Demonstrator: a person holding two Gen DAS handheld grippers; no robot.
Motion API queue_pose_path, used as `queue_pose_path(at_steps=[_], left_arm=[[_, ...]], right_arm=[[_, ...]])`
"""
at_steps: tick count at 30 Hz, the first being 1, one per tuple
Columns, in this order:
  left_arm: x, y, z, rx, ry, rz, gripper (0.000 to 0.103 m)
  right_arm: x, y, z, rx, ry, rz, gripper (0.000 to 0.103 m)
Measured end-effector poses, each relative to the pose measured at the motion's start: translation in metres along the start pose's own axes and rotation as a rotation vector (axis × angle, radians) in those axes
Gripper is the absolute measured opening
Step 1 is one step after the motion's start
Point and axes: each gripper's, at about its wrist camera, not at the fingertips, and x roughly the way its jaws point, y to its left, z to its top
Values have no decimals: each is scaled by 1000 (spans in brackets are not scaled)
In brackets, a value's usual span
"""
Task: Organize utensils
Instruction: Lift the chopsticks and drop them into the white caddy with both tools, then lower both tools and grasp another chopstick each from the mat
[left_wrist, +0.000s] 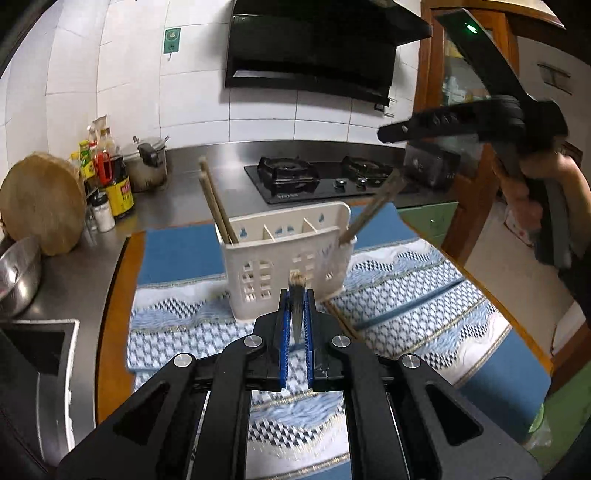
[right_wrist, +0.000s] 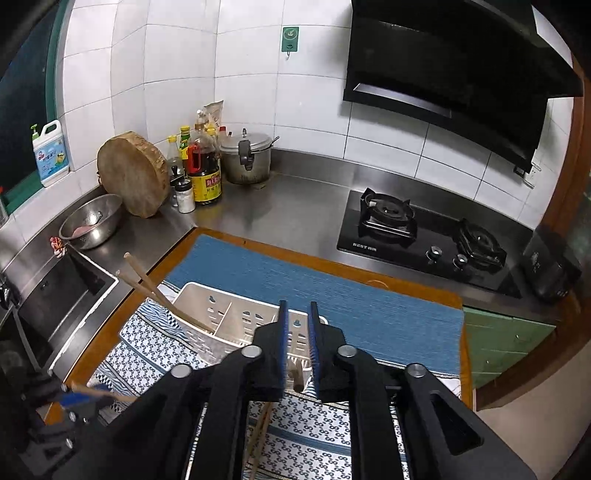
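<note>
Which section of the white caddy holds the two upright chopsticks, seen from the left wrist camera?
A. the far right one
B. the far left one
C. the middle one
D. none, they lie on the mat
B: the two chopsticks stand leaning in the leftmost section of the caddy, and the right wrist view shows the same end.

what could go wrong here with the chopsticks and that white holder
The left gripper pinches its chopstick near one end, so it may pivot or slip on the way to the white holder. The chopstick in the right-hand compartment leans steeply outward and might tip out. The right gripper hangs right above the light holder and may knock it.
</note>
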Motion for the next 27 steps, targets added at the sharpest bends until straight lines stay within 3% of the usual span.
queue_pose_path(at_steps=[4,13,18,23,27], left_arm=[[-1,8,19,-19,-14,-9,6],[-33,5,86,-6,-149,19,6],[-43,4,121,1,-213,60,6],[-30,12,130,-35,-226,90,6],[-33,19,137,-79,-249,66,6]], right_arm=[[-20,-7,-3,0,-61,-27,27],[-68,-22,-52,-3,-162,-61,34],[-75,-23,-91,-5,-158,-52,34],[-67,-16,-134,-16,-119,-44,34],[-52,-8,-167,-10,-73,-15,34]])
